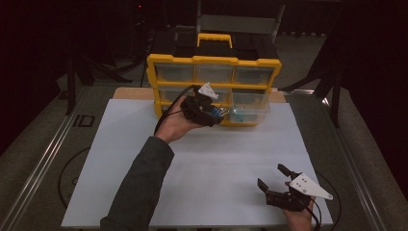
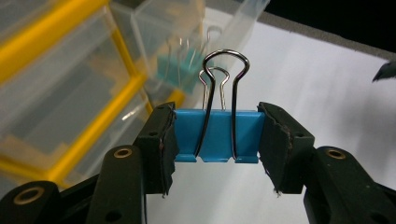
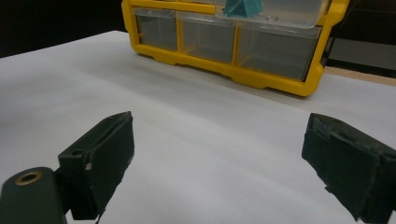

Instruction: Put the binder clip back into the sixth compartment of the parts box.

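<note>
High view: my left tool (image 1: 219,114) is up at the yellow drawer cabinet (image 1: 211,61), just in front of the pulled-out clear drawer (image 1: 250,114) in the lower right. My right tool (image 1: 275,177) sits low near the front edge of the white desk (image 1: 144,159), well apart from the cabinet.

Left gripper view: left tool (image 2: 217,135) is about half closed, pads clamped on both ends of a blue binder clip (image 2: 217,135), wire handles upright. More clips, teal (image 2: 180,67), lie in the drawer behind.

Right gripper view: right tool (image 3: 219,154) is wide open, nothing between its jaws, over bare desk; cabinet (image 3: 261,77) ahead.

Judgement: step in hand is carrying the clip clear of the drawer. Keep the squeeze steady on the clip's ends, lift straight so the wire loops don't snag the drawer wall, then set it down flat on open desk.
</note>
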The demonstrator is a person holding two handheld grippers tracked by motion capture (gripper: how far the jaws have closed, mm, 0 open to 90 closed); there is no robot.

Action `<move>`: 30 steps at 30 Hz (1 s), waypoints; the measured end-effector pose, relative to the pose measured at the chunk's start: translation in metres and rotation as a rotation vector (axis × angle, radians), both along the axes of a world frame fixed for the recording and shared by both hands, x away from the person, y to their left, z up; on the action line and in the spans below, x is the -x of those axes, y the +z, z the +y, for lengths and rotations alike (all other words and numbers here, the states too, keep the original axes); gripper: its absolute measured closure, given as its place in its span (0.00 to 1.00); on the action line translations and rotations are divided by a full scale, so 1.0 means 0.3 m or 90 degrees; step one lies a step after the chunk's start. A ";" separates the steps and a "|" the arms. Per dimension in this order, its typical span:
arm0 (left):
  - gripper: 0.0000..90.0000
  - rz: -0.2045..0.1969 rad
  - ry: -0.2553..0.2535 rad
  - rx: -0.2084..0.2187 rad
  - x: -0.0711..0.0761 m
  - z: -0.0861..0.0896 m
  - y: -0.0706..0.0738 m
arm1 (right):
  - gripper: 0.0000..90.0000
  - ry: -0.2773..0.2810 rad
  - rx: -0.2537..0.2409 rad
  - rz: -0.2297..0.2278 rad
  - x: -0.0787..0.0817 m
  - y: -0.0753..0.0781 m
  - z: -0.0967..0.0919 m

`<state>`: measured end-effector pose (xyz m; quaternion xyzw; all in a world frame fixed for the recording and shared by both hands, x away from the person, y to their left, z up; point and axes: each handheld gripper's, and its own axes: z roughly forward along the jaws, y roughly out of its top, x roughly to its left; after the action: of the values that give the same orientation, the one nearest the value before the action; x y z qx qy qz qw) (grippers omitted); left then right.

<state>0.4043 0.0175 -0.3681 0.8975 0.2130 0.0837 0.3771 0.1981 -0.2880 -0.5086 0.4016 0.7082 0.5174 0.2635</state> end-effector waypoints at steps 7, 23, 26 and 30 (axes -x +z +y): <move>0.56 -0.009 -0.010 -0.002 -0.038 -0.063 0.066 | 0.10 0.000 -0.003 -0.001 -0.001 0.001 -0.001; 0.56 -0.003 -0.007 -0.002 -0.107 -0.175 0.100 | 0.10 0.000 -0.008 -0.002 -0.001 0.002 0.000; 0.56 0.001 -0.003 -0.001 -0.120 -0.199 0.095 | 0.10 0.000 -0.010 -0.002 -0.002 0.002 0.000; 0.56 0.003 -0.002 0.001 -0.129 -0.219 0.093 | 0.10 0.000 -0.012 0.000 -0.002 0.001 0.000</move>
<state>0.4429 -0.0482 -0.3402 0.8979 0.2121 0.0810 0.3772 0.1987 -0.2881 -0.5082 0.4039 0.7035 0.5239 0.2598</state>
